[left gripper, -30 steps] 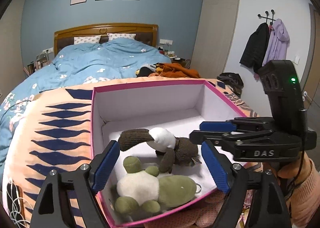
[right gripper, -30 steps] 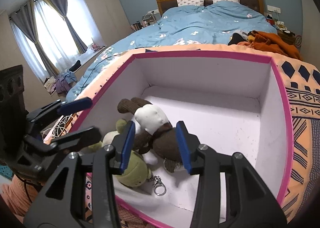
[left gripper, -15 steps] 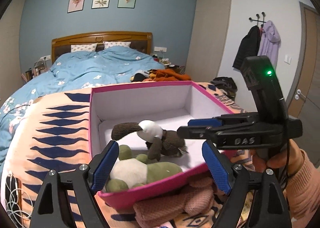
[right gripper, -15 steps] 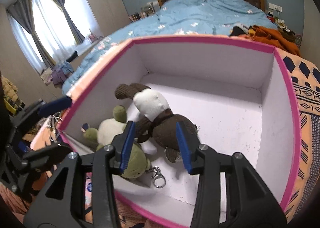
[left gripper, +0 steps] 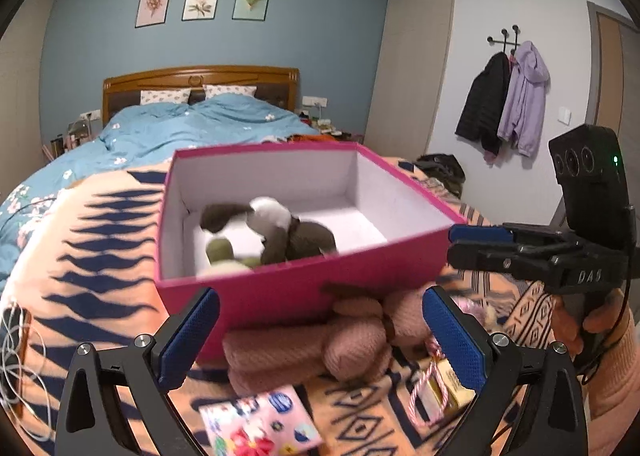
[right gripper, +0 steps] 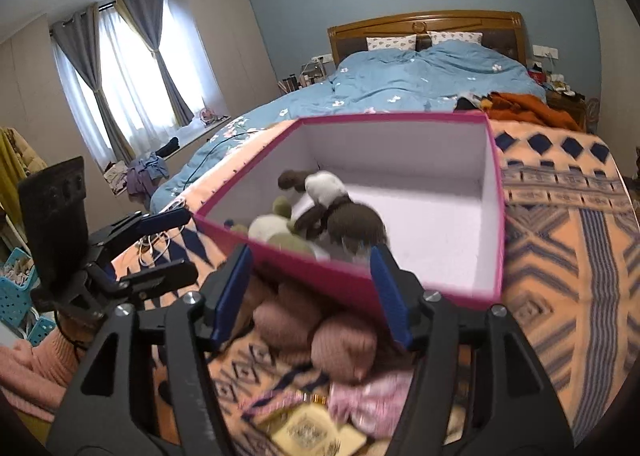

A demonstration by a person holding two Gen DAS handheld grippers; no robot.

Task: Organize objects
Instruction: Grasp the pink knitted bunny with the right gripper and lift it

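Observation:
A pink box with a white inside stands on the patterned blanket; it also shows in the right wrist view. In it lie a brown-and-white plush and a green-and-cream plush. A pink knitted plush lies on the blanket against the box's near wall. My left gripper is open and empty, just above this plush. My right gripper is open and empty, above the same plush, near the box's front edge.
A floral pink pouch and a small yellow packet with a red-white cord lie on the blanket in front of the pink plush. A white cable lies at the left. The bed with a blue duvet is behind.
Both grippers have drawn back and out of the box toward me. The right gripper has opened wider. The pink knitted plush and small items in front of the box have come into view.

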